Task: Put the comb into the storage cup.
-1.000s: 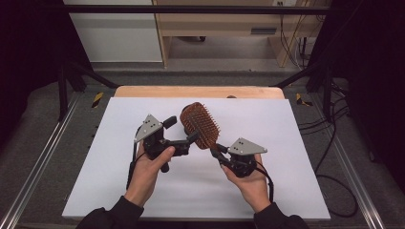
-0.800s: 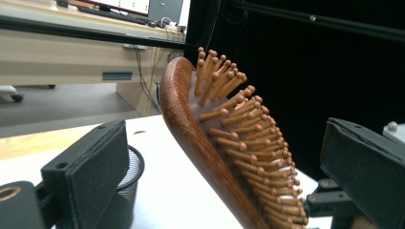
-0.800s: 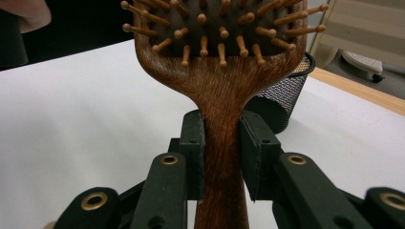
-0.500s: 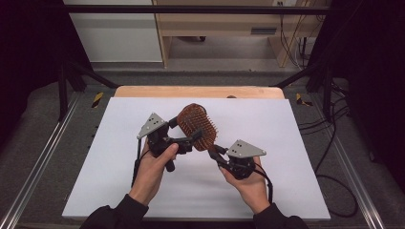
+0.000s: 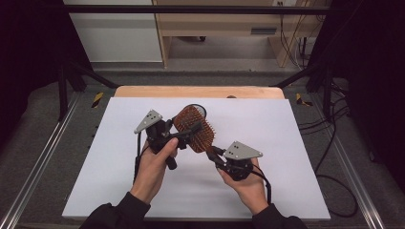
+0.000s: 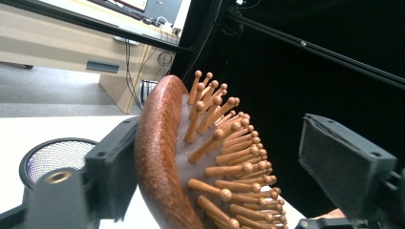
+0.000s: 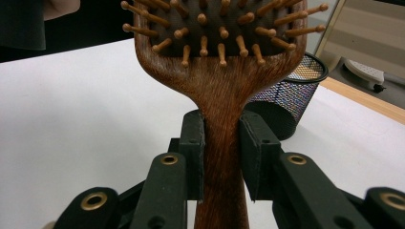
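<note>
Bench (image 5: 119,191), white top, carries a black mesh cup (image 7: 291,95) at the back; nothing else on it. Wooden paddle hairbrush (image 5: 193,129) is held up off the bench, between both hands, roughly mid-bench, head just in front of the cup. Prob a hand-over or re-grip near the cup: one end is anchored so the other end can be taken w/o the brush swinging.

Right gripper (image 7: 222,157): fingers (image 7: 193,152) pinching the handle on both sides, brush head pointing away from it. That's the anchor, firm on the narrow neck.

Left gripper (image 5: 186,133): straddles the brush head. In the left gripper view one finger (image 6: 112,171) lies against the smooth wooden back, the other finger (image 6: 344,167) stands off from the bristle tips w/ a clear gap. So fingers spread, not yet clamping; brush head between them.

Vs the earlier frames: left gripper was beside the brush head, fingers wide; now it's in over the head & its fingers have just been closing w/ the head between them. Brush head is also tipped more toward the left hand. Right grip on the handle unchanged.
</note>
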Demonstrator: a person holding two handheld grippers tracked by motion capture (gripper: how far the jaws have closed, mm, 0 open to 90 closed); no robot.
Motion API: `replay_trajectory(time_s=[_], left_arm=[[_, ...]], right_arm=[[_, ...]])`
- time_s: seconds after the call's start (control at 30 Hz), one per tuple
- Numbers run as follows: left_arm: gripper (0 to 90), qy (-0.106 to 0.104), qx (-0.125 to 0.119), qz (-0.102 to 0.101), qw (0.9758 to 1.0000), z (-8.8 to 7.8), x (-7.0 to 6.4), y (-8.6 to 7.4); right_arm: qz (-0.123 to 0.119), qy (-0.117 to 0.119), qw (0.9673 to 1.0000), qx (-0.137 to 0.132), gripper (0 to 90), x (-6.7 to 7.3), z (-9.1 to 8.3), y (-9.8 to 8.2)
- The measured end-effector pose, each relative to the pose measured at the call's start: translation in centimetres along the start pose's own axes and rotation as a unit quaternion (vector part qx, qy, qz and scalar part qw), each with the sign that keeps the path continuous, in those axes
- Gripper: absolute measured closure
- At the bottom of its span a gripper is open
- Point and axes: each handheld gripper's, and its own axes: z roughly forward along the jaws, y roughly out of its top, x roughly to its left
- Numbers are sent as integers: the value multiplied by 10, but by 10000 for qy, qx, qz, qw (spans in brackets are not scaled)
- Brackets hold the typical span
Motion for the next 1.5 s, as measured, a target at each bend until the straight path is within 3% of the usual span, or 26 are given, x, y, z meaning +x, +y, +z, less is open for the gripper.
replay_trajectory(time_s=[0.1, 0.2, 0.37, 0.6, 1.07, 1.5], left_arm=[[256, 50, -3, -61, 10000, 0, 0, 0], [308, 107, 38, -248, 9996, 0, 2, 1], [368, 128, 64, -270, 9995, 2, 1, 0], [380, 25, 281, -275, 9992, 6, 0, 2], [474, -38, 293, -515, 9982, 7, -2, 0], [505, -90, 385, -486, 9980, 8, -4, -2]], right_arm=[[5, -8, 10000, -1, 728, 0, 1, 0], [-1, -41, 10000, 25, 728, 0, 1, -1], [32, -43, 10000, 51, 729, 0, 2, -3], [49, -35, 10000, 39, 729, -1, 2, -2], [94, -33, 9999, 88, 728, 0, 5, -5], [228, 80, 9996, 149, 726, -1, 9, -10]])
